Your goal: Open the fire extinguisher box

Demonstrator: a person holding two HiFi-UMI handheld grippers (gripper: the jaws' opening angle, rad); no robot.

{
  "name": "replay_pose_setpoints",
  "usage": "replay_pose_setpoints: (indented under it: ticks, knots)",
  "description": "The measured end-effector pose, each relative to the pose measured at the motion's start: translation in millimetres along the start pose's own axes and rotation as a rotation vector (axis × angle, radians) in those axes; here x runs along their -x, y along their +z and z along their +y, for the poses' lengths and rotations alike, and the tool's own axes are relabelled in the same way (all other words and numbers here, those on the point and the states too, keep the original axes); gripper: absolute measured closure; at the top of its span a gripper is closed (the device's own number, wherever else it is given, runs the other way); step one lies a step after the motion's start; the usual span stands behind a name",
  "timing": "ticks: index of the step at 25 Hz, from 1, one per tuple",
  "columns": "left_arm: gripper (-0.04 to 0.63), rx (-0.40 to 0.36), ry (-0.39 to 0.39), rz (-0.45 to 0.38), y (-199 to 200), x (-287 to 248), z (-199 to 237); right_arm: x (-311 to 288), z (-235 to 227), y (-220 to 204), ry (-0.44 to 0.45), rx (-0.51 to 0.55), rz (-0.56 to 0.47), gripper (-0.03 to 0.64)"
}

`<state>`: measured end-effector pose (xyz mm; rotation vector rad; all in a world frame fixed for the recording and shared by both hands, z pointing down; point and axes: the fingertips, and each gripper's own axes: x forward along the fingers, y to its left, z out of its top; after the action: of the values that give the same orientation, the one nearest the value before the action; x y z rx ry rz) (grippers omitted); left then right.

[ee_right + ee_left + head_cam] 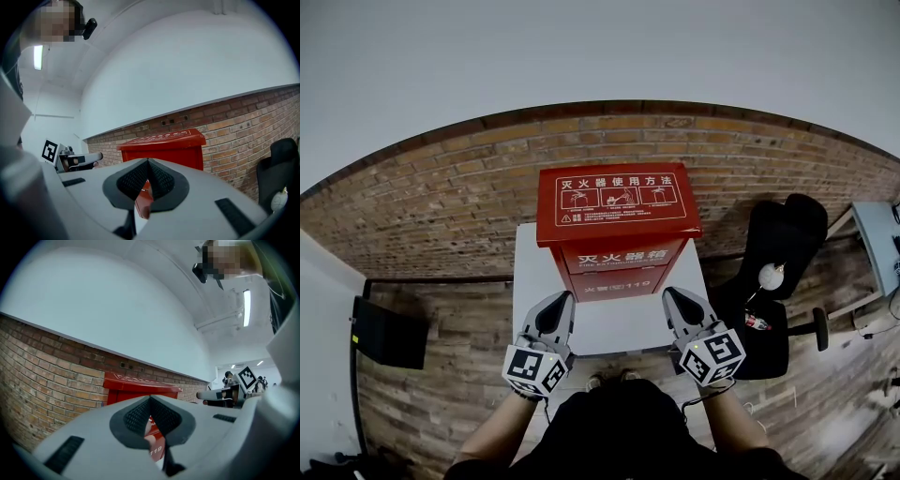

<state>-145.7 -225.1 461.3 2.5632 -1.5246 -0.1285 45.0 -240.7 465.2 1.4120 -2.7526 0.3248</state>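
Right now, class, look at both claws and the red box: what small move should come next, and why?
Probably ease both forward to the front edge of the lid, which lies closed: the left claw and right claw are shut, empty and short of the red box.

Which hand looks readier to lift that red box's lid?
Nearly a tie; perhaps the right. The left gripper and right gripper both sit shut and empty at the front corners of the fire extinguisher box, but the right one's view sees the lid slightly from above, the left's edge-on.
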Motion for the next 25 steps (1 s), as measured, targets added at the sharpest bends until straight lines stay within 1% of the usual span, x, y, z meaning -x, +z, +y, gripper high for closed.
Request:
replay_pose_setpoints:
  ticks: [5, 10, 12, 13, 14, 17, 20, 22, 25]
  knots:
    - [0.546, -0.024, 0.033, -0.002, 10, -10, 4, -11, -20, 13, 0.004, 0.019, 0.008, 0.598]
    - [0.544, -0.054, 0.041, 0.000, 17, -21, 9, -23, -43, 24, 0.009, 0.040, 0.004, 0.597]
    - [0.485, -0.070, 0.034, 0.002, 18, -25, 11, -28, -49, 26, 0.020, 0.060, 0.007, 0.594]
    - [0.468, -0.079, 0.032, 0.003, 18, -27, 13, -31, -51, 27, 0.024, 0.072, 0.007, 0.572]
    - [0.451, -0.085, 0.031, 0.003, 18, -28, 15, -33, -54, 28, 0.024, 0.084, 0.006, 0.516]
    - [0.417, -0.084, 0.027, 0.009, 17, -33, 23, -37, -64, 35, -0.001, 0.119, -0.013, 0.461]
    - [0.348, -0.089, 0.044, 0.019, 16, -37, 38, -38, -80, 44, -0.041, 0.153, -0.041, 0.405]
    - [0.317, -0.099, 0.071, 0.021, 18, -38, 51, -40, -93, 46, -0.051, 0.156, -0.046, 0.385]
    - [0.282, -0.108, 0.092, 0.011, 21, -44, 73, -45, -113, 44, -0.040, 0.134, -0.032, 0.367]
